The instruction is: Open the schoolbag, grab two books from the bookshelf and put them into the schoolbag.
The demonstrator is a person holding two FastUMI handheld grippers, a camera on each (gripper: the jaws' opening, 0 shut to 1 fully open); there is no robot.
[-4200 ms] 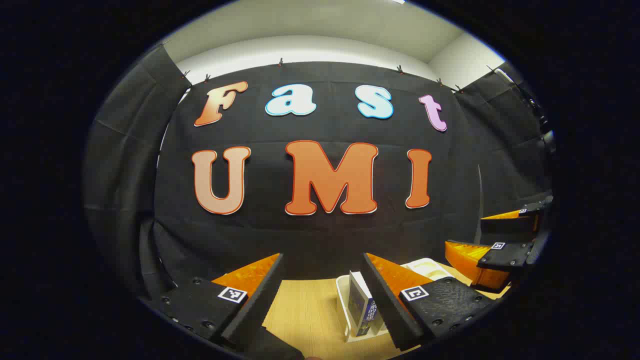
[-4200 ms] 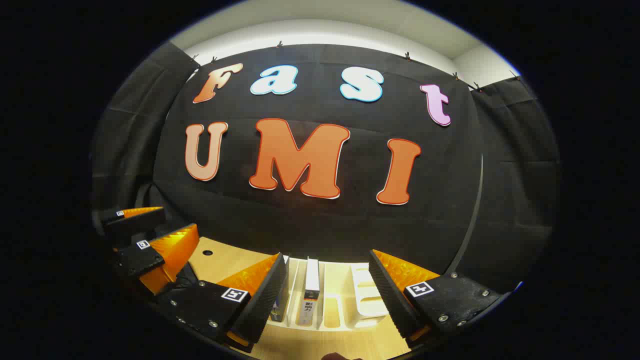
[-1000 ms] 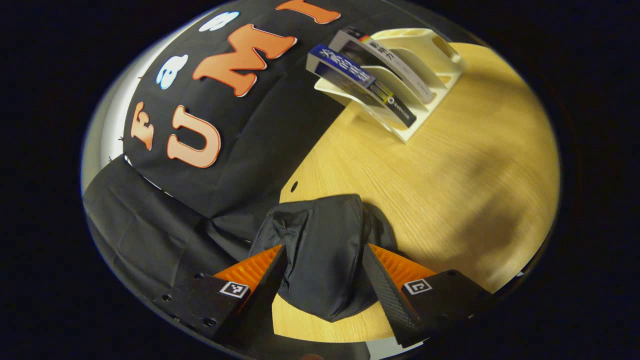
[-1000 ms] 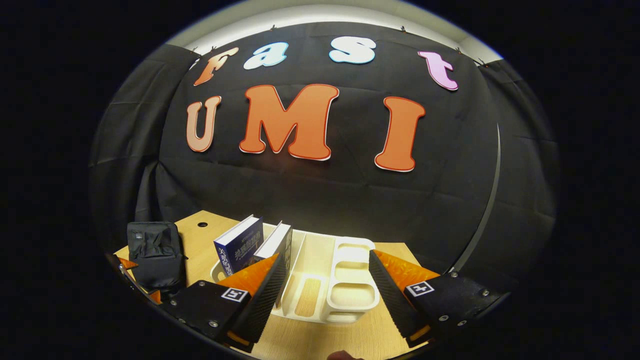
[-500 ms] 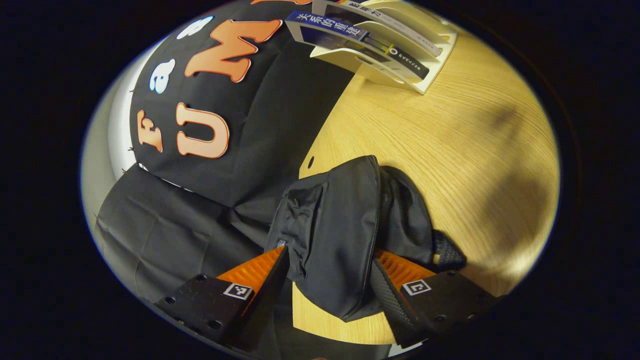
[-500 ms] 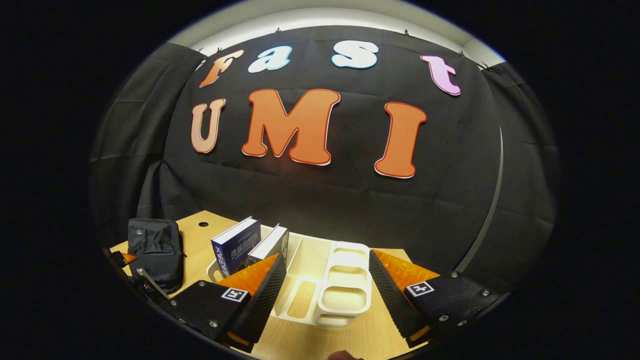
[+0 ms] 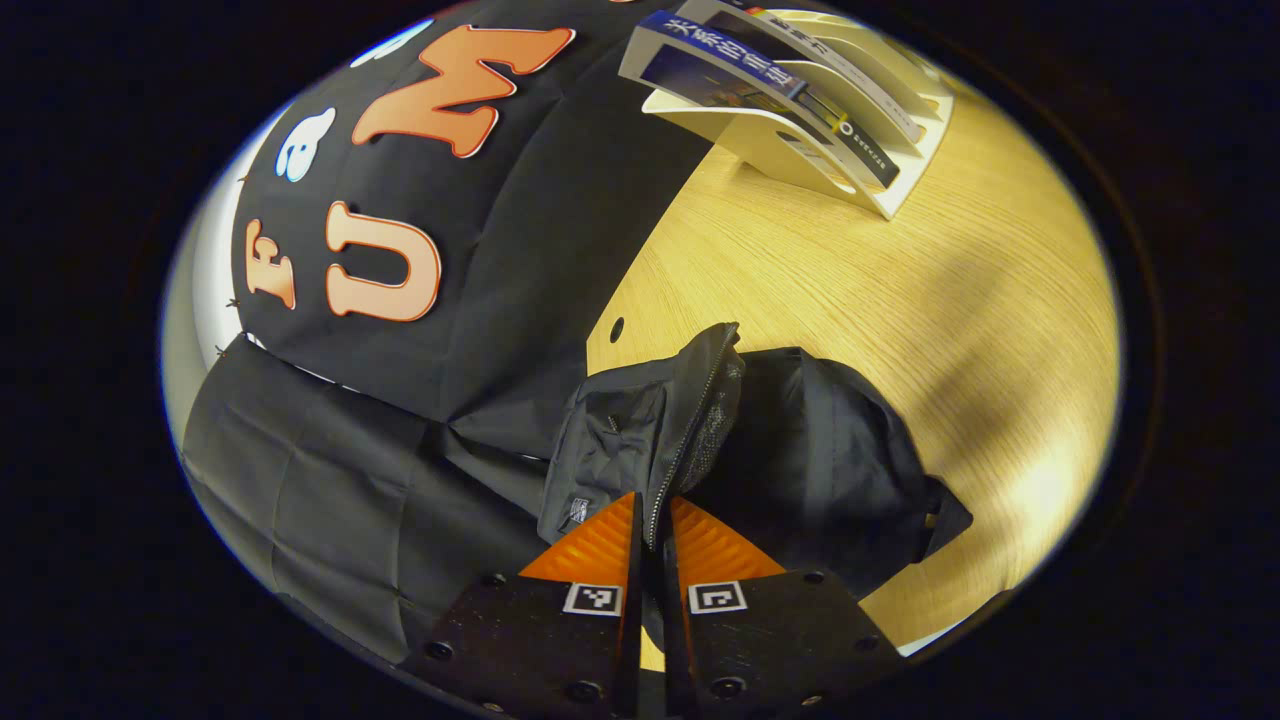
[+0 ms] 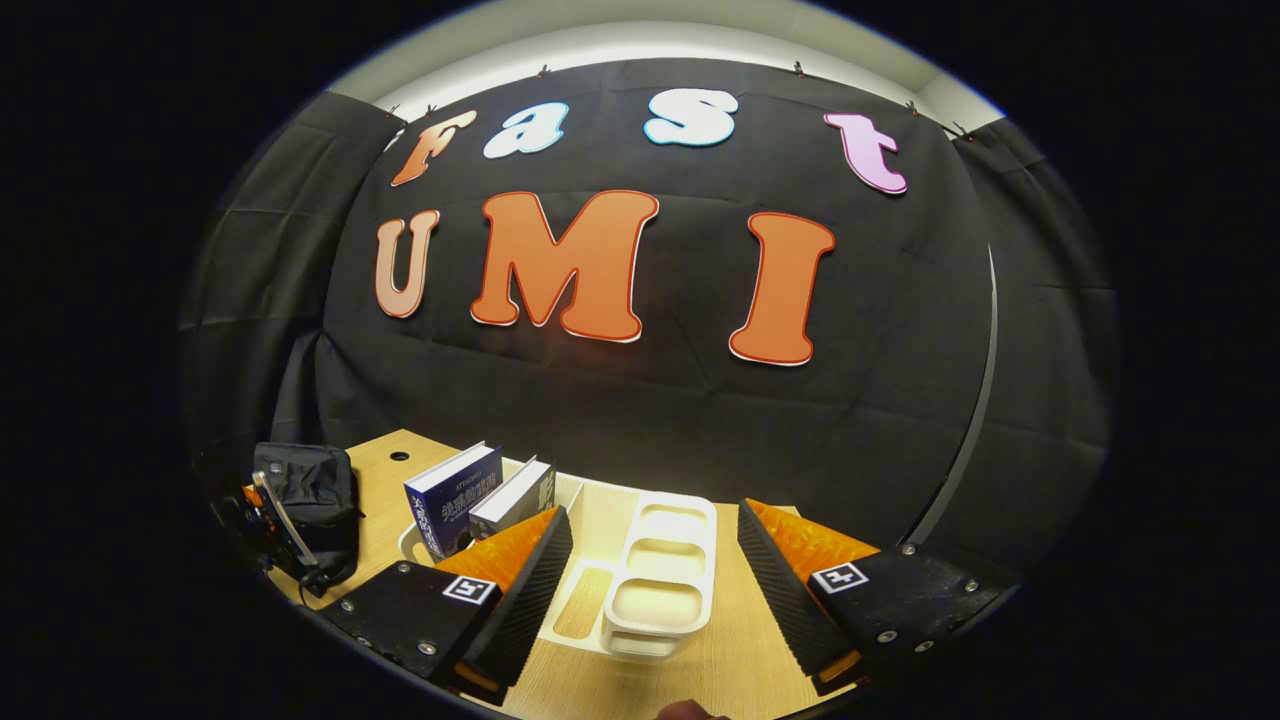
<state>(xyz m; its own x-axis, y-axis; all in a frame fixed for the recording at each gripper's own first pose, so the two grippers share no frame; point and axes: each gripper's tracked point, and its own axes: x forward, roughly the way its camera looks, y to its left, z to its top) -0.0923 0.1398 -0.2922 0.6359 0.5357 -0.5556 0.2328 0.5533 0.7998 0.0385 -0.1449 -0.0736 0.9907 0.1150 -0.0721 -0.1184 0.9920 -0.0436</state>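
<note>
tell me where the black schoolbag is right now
The black fabric schoolbag lies on the light wooden table near its wall-side edge in the left gripper view, with the left claw shut on its zipper edge and the white plastic bookshelf farther along the table.

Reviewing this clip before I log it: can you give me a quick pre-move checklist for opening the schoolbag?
1. Left gripper shut on the schoolbag zipper edge: ok.
2. Schoolbag fully open: not ok, only a gap shows along the zipper.
3. Two books waiting in the bookshelf: ok.
4. Right gripper open and free, in front of the bookshelf: ok.
5. Zipper pull between the fingers: cannot tell.
</note>
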